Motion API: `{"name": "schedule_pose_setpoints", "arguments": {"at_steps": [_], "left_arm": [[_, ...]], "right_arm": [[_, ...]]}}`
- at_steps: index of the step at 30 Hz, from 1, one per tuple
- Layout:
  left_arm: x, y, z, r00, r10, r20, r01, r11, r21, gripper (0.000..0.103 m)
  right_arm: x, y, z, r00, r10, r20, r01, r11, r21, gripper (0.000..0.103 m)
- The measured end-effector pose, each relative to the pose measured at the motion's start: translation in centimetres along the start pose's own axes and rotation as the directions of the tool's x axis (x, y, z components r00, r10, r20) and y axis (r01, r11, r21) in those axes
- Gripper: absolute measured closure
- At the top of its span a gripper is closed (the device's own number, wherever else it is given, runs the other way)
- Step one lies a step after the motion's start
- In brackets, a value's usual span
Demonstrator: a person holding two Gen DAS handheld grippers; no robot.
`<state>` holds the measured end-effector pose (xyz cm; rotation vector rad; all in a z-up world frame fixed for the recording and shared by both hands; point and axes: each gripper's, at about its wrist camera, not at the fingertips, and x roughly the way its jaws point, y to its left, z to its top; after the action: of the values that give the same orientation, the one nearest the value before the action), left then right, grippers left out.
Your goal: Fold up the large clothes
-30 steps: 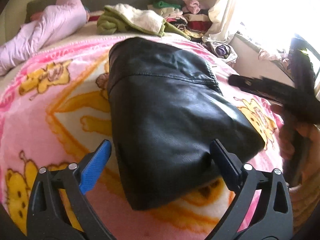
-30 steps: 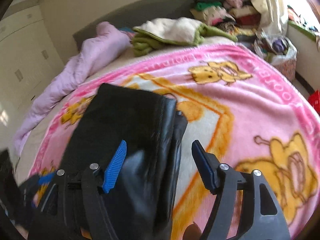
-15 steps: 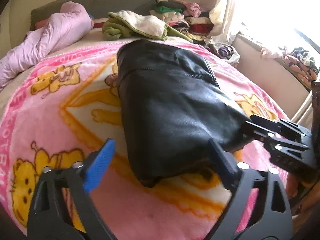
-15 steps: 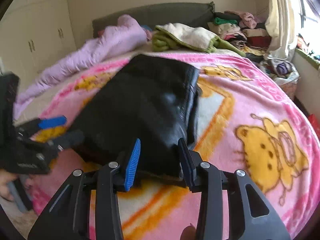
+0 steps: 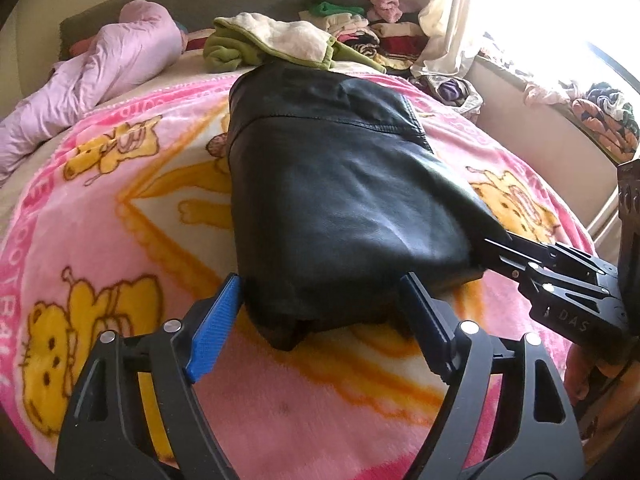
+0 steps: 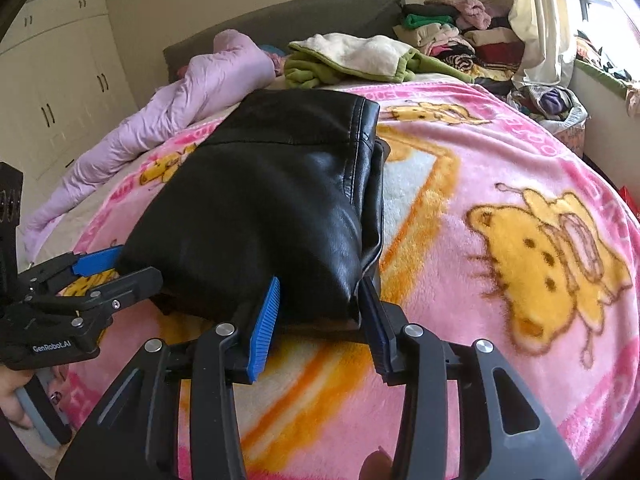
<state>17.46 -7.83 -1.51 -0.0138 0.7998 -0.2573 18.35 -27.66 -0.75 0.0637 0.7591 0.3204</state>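
Note:
A folded black leather jacket lies lengthwise on the pink cartoon blanket. My left gripper straddles the jacket's near left end. Its blue pad touches one side and its black finger the other, with the bunched hem filling the wide gap. The near right corner of the jacket sits between the jaws of my right gripper. Both pads touch the leather, and the jaws are opening slightly. Each gripper shows in the other's view: the right gripper at the jacket's corner, the left gripper at its other edge.
Beyond the jacket lie a green and cream garment and a lilac padded coat. Stacked clothes fill the far corner by a curtain. The bed's right edge drops toward a window sill. Wardrobe doors stand on the left.
My right gripper swept in to the jacket's near right corner and narrowed its jaws around it. The left gripper's jaws narrowed onto the near left end.

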Motion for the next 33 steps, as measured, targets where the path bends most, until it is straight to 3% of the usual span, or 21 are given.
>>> {"name": "schedule_pose_setpoints", "arguments": {"at_steps": [5, 10, 15, 33], "left_arm": [[-1.4, -0.1, -0.1, 1.000, 0.010, 0.021, -0.010, 1.000, -0.003, 0.018], [-3.3, -0.1, -0.4, 0.998, 0.020, 0.051, -0.019, 1.000, -0.013, 0.010], [-5.4, 0.0, -1.1, 0.996, 0.035, 0.081, -0.033, 0.999, -0.020, 0.010], [-7.8, 1.9, -6.6, 0.991, 0.037, 0.132, -0.023, 0.994, -0.106, 0.009]], "right_arm": [[-1.2, 0.2, -0.4, 1.000, 0.002, 0.013, -0.002, 1.000, -0.003, 0.054], [-3.2, 0.6, -0.7, 0.998, -0.016, 0.058, 0.017, 1.000, -0.019, 0.023], [-5.9, 1.4, -1.4, 0.990, -0.043, 0.133, 0.048, 0.998, -0.035, 0.006], [-10.0, 3.5, -7.1, 0.961, -0.122, 0.250, 0.119, 0.993, 0.028, 0.004]]}}
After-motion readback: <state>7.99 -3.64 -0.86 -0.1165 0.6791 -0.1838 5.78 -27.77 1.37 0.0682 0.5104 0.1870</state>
